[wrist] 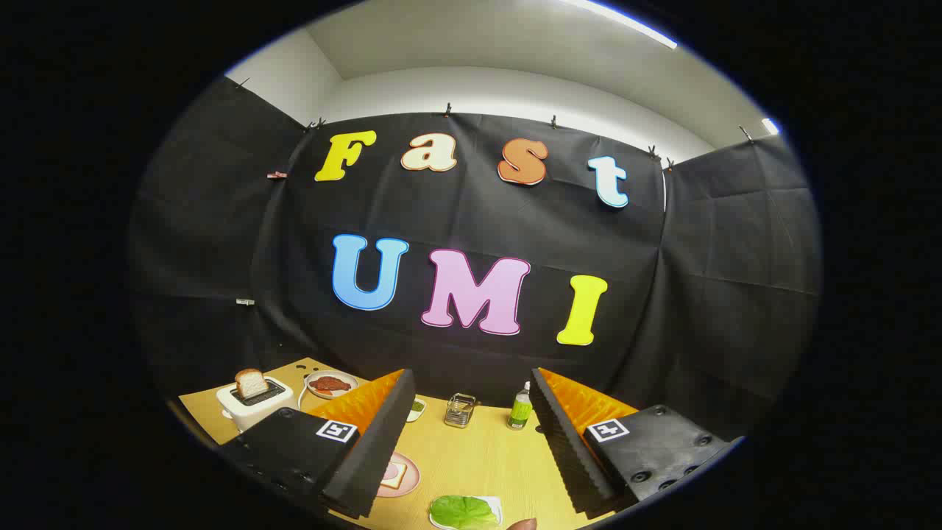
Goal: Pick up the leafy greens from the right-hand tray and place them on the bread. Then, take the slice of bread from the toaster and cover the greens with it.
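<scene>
My gripper (471, 427) is open above the wooden table, nothing between its fingers. Low between the fingers, close under me, a green leaf (462, 511) lies on a white tray (494, 505). Left of it, partly hidden by the left finger, a slice of bread (392, 476) rests on a pink plate (405, 471). Far off to the left a white toaster (254, 405) stands with a slice of bread (251, 383) sticking up from its slot.
A plate with a reddish patty (331, 383) sits behind the toaster. Beyond the fingers stand a small wire basket (460, 409), a green bottle (519, 407) and a small dish with something green (416, 407). A fingertip (523, 524) shows beside the leaf tray.
</scene>
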A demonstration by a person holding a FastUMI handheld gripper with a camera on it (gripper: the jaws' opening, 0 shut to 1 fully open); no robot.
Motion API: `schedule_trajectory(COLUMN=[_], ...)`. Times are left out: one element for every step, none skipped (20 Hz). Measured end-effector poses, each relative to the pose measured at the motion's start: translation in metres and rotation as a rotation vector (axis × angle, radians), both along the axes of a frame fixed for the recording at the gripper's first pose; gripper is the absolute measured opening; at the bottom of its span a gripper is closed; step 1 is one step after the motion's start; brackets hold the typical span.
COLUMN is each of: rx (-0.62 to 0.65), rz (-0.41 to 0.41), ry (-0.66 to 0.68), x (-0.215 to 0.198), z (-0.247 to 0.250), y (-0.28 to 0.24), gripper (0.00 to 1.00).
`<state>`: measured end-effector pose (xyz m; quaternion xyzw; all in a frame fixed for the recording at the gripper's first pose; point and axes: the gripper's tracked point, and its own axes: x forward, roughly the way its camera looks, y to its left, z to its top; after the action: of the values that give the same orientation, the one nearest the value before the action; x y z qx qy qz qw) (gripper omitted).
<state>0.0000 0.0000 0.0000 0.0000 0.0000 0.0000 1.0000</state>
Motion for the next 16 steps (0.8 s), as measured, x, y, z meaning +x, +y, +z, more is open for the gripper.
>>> schedule_trajectory(rx=[-0.001,0.000,0.000,0.000,-0.001,-0.001,-0.001,-0.002,-0.003,-0.003,-0.003,-0.002,-0.001,-0.001,-0.002,-0.001], rz=[-0.001,0.000,0.000,0.001,0.002,0.003,0.003,0.001,0.001,0.001,0.001,0.001,0.002,0.002,0.002,0.004], ry=[0.003,0.004,0.006,0.009,0.011,0.012,0.011,0.010,0.010,0.010,0.011,0.011,0.012,0.012,0.015,0.016], x=[0.0006,0.0008,0.0018,0.0022,0.0026,0.0034,0.0035,0.0037,0.0039,0.0045,0.0053,0.0056,0.0066,0.0070,0.0077,0.0081], z=[-0.0017,-0.0028,-0.0033,-0.0039,-0.0047,-0.0046,-0.0044,-0.0045,-0.0047,-0.0053,-0.0056,-0.0055,-0.0061,-0.0063,-0.0070,-0.0078], y=[-0.0004,-0.0006,-0.0007,-0.0009,-0.0002,0.0002,0.0002,-0.0005,-0.0012,-0.0011,-0.0013,-0.0015,-0.0010,-0.0007,-0.0006,-0.0007], gripper=[0.97,0.97,0.97,0.97,0.97,0.97,0.97,0.97,0.97,0.97,0.97,0.97,0.97,0.97,0.97,0.97])
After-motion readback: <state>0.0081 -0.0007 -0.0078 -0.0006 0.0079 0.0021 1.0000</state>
